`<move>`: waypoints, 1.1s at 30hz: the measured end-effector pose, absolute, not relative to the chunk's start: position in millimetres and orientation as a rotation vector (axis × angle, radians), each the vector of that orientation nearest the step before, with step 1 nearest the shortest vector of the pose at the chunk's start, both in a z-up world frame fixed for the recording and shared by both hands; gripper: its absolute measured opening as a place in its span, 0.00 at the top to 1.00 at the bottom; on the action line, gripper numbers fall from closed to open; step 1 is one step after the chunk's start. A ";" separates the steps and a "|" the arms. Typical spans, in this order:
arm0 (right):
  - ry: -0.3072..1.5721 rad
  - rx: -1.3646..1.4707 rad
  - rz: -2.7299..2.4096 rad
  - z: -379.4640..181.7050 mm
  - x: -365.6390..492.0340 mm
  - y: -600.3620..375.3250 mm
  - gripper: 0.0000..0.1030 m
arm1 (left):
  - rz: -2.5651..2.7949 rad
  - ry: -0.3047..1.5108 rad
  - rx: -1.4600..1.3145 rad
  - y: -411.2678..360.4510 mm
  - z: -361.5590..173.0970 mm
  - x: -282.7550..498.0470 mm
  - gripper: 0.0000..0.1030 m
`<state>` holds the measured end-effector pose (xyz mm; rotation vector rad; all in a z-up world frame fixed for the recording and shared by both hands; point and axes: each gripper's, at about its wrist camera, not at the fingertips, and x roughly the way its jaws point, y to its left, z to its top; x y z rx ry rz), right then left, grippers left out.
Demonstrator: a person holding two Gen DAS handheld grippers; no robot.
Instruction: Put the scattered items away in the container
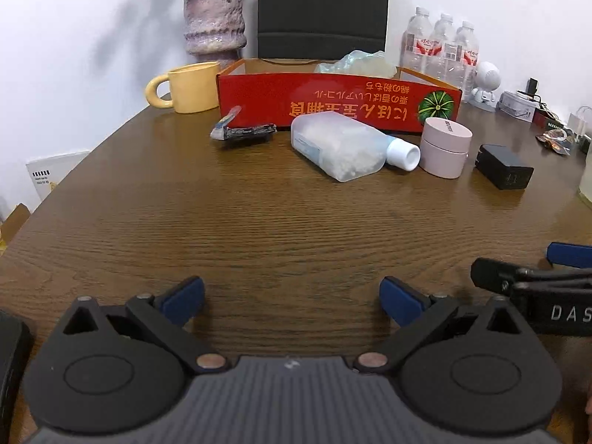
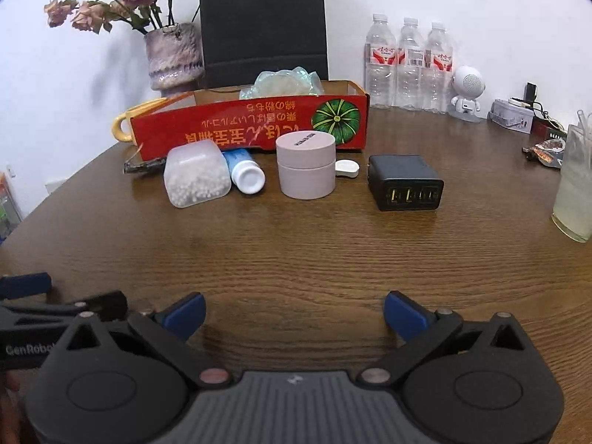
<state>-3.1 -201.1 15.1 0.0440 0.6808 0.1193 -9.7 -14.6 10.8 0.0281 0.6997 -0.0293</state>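
Observation:
A red cardboard box [image 1: 333, 100] [image 2: 236, 129] stands open at the back of the brown table, with a crumpled clear bag [image 2: 281, 81] inside. In front of it lie a translucent bottle of white beads [image 1: 340, 146] [image 2: 196, 177], a pink round jar [image 1: 446, 146] [image 2: 306, 164], a black USB charger [image 1: 505, 166] [image 2: 407, 181], a dark razor-like item [image 1: 244, 131] and a small white scoop [image 2: 347, 168]. My left gripper [image 1: 292, 301] is open and empty near the front edge. My right gripper [image 2: 294, 314] is open and empty beside it.
A yellow mug [image 1: 188, 87], a purple vase with dried flowers [image 2: 174, 57], a black bag [image 2: 262, 22], three water bottles [image 2: 409, 63], a white robot figure [image 2: 467, 94] and a glass of pale drink [image 2: 575, 185] stand around the table's back and right.

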 end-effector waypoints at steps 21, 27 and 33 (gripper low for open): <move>0.695 0.003 0.064 15.3 -1.4 -197.0 0.00 | -0.028 0.701 0.027 -15.6 13.0 -9.7 0.00; 0.696 0.003 0.061 15.0 -1.1 -196.8 0.00 | -0.027 0.702 0.026 -15.5 13.0 -10.0 0.00; 0.696 0.002 0.062 15.2 -0.7 -197.4 0.00 | -0.026 0.702 0.026 -15.8 13.1 -10.1 0.00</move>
